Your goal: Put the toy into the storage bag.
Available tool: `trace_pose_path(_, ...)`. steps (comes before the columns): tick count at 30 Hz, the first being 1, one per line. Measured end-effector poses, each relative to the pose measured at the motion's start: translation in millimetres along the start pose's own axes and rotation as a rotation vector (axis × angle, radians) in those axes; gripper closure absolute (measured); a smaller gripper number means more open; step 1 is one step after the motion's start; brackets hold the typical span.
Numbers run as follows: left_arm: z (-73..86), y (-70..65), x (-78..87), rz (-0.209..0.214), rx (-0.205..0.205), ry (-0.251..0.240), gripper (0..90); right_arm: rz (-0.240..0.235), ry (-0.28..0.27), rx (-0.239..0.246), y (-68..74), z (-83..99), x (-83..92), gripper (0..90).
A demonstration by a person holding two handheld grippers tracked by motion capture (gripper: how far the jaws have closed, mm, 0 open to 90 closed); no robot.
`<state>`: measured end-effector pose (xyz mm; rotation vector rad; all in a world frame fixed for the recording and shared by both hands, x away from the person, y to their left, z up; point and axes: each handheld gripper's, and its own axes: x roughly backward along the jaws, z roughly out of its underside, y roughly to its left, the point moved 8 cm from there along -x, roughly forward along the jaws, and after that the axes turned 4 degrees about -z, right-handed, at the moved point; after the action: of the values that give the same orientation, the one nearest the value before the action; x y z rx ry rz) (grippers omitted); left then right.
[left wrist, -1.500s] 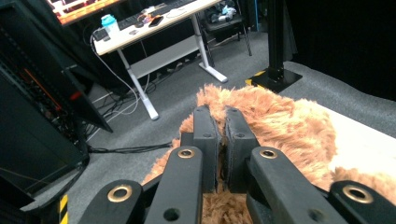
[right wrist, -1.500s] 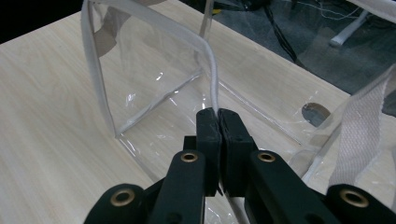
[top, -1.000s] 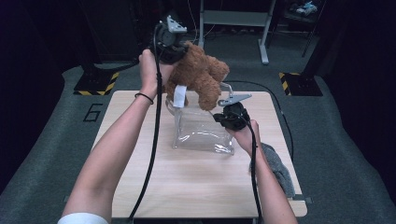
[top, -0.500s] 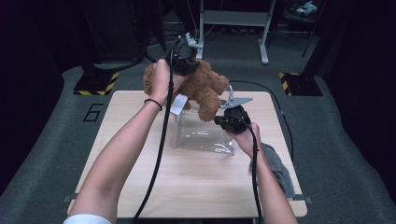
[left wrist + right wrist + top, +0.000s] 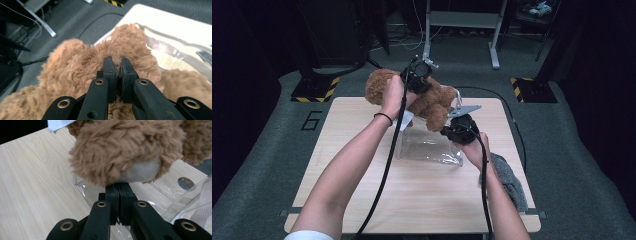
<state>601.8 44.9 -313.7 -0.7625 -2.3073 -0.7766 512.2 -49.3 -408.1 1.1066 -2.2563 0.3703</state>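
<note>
Clamping the teddy bear (image 5: 432, 100) in our left gripper (image 5: 117, 62), we pinch the clear bag (image 5: 429, 150) with our right gripper (image 5: 120, 187), both jaws clenched.

1 brown plush bear (image 5: 427, 97), its fur pinched between the left gripper's fingers (image 5: 110, 72). 1 clear plastic bag (image 5: 429, 149), its edge between the right gripper's fingers (image 5: 112, 195). 1 grey cloth (image 5: 509, 180) behind those fingers. 1 white tag (image 5: 403, 120). 1 wooden table (image 5: 362, 165).
</note>
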Motion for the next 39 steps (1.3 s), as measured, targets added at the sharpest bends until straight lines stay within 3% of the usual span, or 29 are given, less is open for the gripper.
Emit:
trace_pose_path(3,5.3,-8.0,-12.8,0.038,0.000,0.038,85.4,-0.008,-0.003,-0.021,0.9,0.5,0.1,88.5)
trace_pose_path(8,7.3,-14.8,-23.8,0.054,0.016,0.043,81.9,-0.010,-0.004,-0.022,-0.8,0.3,1.1,88.5)
trace_pose_path(14,4.2,-8.8,-11.4,0.072,0.067,-0.001,53.2,-0.016,-0.009,-0.035,-2.6,-0.1,1.5,88.5)
trace_pose_path(16,4.0,-1.5,-3.8,0.053,0.082,-0.019,42.3,-0.020,-0.011,-0.043,-3.2,-0.2,1.3,88.5)
trace_pose_path(18,4.9,6.9,4.4,0.058,0.111,-0.038,37.0,-0.023,-0.014,-0.042,-4.4,-0.4,1.5,88.5)
trace_pose_path(21,9.3,24.4,16.2,0.032,0.157,-0.069,29.9,-0.021,-0.011,-0.049,-4.3,-0.3,1.6,88.5)
trace_pose_path(22,9.3,24.4,16.2,0.032,0.157,-0.069,27.4,-0.021,-0.010,-0.051,-4.2,-0.4,1.5,88.5)
trace_pose_path(23,15.5,37.6,22.9,0.034,0.202,-0.078,26.0,-0.019,-0.010,-0.052,-4.3,-0.5,1.4,88.5)
trace_pose_path(27,29.6,66.1,35.9,-0.001,0.302,-0.117,19.6,-0.018,-0.005,-0.045,-5.0,-0.9,1.1,88.5)
trace_pose_path(29,34.0,73.4,39.4,-0.007,0.318,-0.120,16.4,-0.016,-0.005,-0.043,-5.2,-1.1,0.9,88.5)
trace_pose_path(30,42.5,87.1,44.9,-0.028,0.358,-0.131,15.2,-0.015,-0.003,-0.042,-5.1,-1.2,0.9,88.4)
trace_pose_path(32,51.9,100.2,48.3,-0.046,0.402,-0.139,13.5,-0.011,0.001,-0.046,-4.3,-1.2,0.8,88.5)
trace_pose_path(34,57.7,106.4,49.1,-0.049,0.424,-0.137,12.8,-0.011,0.002,-0.044,-4.2,-1.2,0.7,88.4)
trace_pose_path(35,70.4,117.5,48.3,-0.060,0.450,-0.119,12.4,-0.004,0.005,-0.042,-4.3,-1.1,0.6,88.5)
trace_pose_path(37,82.8,124.7,44.5,-0.064,0.472,-0.093,11.9,0.003,0.007,-0.033,-4.7,-1.8,0.1,88.5)
trace_pose_path(39,93.3,126.0,36.3,-0.037,0.491,-0.060,11.4,0.009,0.009,-0.030,-4.5,-2.3,-0.3,88.5)
